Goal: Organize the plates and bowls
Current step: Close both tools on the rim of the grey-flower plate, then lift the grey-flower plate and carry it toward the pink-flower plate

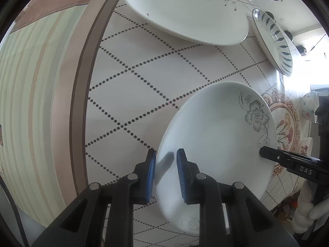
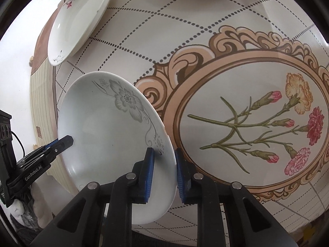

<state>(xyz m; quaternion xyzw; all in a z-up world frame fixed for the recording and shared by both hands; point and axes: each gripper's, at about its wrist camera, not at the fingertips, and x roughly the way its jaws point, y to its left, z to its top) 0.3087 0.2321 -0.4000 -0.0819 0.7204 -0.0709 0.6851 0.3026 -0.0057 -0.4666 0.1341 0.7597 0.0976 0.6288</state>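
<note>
a tablecloth (image 1: 156,86) covers the table, white with dotted lines crossing in diamonds. a tan scrolled oval frame (image 2: 224,61) is printed on it, holding painted carnations (image 2: 287,123) in pink, red and yellow on green stems. pale striped flooring (image 1: 30,94) lies beyond the brown table edge (image 1: 82,65).

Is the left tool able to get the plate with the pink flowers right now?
Probably not yet. The left tool straddles the rim of the grey-flower plate, as does the right tool. The tablecloth towards the pink-flower plate looks bare.
</note>
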